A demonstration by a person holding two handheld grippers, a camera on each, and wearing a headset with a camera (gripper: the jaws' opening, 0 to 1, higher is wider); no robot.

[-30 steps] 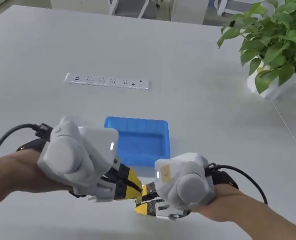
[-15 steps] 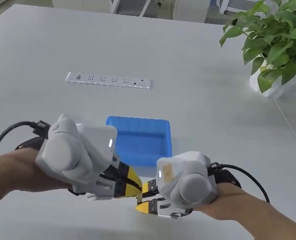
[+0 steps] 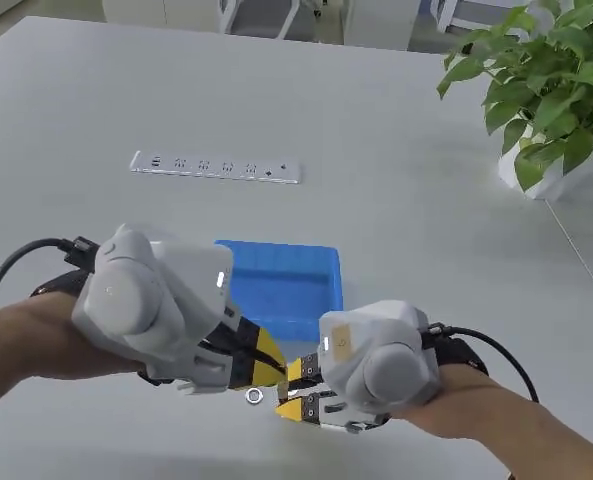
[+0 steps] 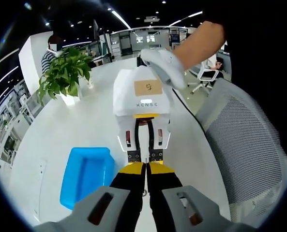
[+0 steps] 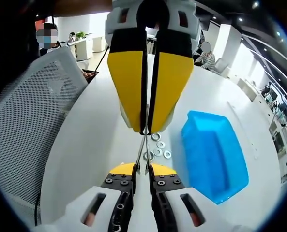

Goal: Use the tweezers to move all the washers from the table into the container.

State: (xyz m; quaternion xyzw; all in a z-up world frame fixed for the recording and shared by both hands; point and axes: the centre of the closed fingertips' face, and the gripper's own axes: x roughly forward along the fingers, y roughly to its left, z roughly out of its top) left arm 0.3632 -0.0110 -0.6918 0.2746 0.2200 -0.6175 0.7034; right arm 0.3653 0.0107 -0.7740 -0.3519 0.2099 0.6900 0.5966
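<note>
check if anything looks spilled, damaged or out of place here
Nothing spilled or damaged. The washers lie loose on the table beside the blue container. Only oddity: the left gripper and right gripper both seem to pinch one pair of tweezers from opposite ends.

grey table [image 3: 406, 210] bears blue container [image 3: 281, 285], washers [image 5: 158, 152], white power strip [image 3: 214, 167], potted plant [image 3: 541, 120]

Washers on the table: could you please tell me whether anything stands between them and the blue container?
Nothing visible does. In the right gripper view the small silver metal washers lie on the bare white table right beside the open blue plastic container.
</note>
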